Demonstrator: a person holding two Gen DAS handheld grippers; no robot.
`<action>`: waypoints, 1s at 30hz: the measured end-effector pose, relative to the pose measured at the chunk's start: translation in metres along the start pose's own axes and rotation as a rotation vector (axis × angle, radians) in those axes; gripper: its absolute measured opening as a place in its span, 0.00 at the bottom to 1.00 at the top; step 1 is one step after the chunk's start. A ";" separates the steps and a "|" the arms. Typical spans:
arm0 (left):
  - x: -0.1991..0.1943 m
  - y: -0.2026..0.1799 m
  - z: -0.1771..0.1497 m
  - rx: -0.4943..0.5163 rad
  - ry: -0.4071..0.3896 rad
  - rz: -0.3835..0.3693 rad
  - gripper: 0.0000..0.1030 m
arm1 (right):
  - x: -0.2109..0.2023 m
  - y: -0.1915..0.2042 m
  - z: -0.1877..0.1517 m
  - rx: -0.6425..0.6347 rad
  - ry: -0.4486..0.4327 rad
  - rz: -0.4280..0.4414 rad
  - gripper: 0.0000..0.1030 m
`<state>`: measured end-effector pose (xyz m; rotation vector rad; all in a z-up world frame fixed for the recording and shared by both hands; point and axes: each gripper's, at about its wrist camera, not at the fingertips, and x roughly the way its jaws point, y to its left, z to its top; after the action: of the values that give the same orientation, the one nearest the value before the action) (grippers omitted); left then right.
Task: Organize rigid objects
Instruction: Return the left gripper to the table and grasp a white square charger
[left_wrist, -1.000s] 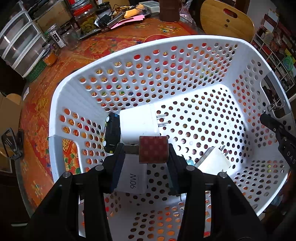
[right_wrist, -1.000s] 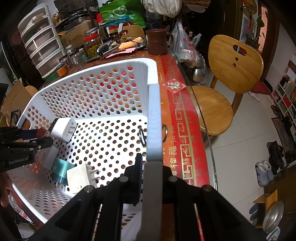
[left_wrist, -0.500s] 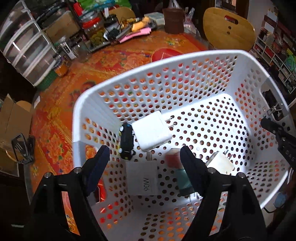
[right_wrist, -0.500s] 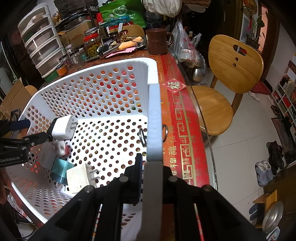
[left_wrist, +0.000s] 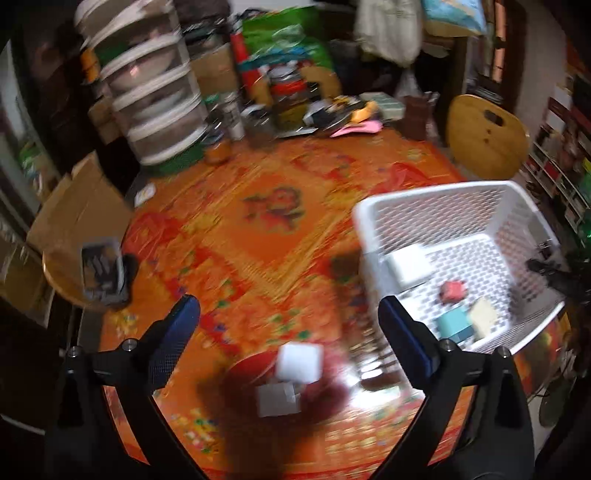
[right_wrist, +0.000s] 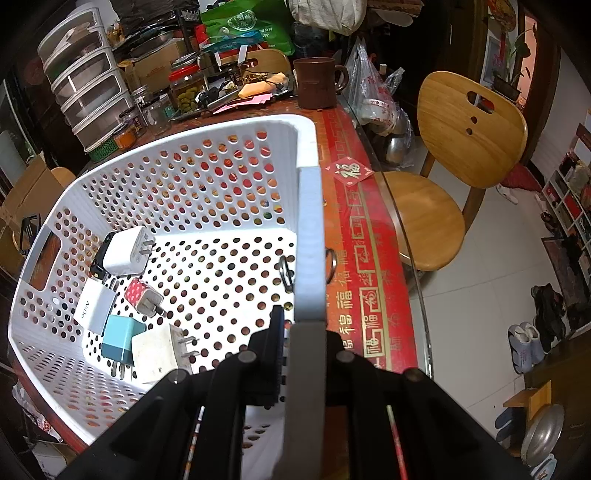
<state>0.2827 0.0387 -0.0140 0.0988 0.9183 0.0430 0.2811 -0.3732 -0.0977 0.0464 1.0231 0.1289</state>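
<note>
White plastic fills our right-wrist view: the right tongs (right_wrist: 306, 354) are clenched on the rim of the perforated white plastic basket (right_wrist: 207, 155). Inside lie a red dotted charger (right_wrist: 142, 295), white chargers and a teal one. Our left tongs (left_wrist: 290, 328) hang released over the orange patterned desk (left_wrist: 273, 221), above blurred white blocks (left_wrist: 299, 362).

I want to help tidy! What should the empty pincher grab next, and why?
Probably lower the open left gripper onto the white cube just below it. It lies outside the basket, which the right gripper is clamping by its rim; other chargers lie inside.
</note>
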 end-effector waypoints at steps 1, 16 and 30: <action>0.009 0.012 -0.007 -0.016 0.024 -0.002 0.93 | 0.000 0.000 0.000 0.001 0.000 0.001 0.10; 0.126 0.016 -0.073 -0.015 0.301 -0.124 0.93 | -0.001 -0.001 -0.001 0.002 0.003 -0.005 0.10; 0.149 -0.005 -0.068 0.040 0.334 -0.138 0.42 | -0.001 0.000 0.000 0.002 0.002 -0.005 0.10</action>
<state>0.3188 0.0505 -0.1737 0.0658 1.2583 -0.0897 0.2800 -0.3734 -0.0969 0.0459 1.0250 0.1235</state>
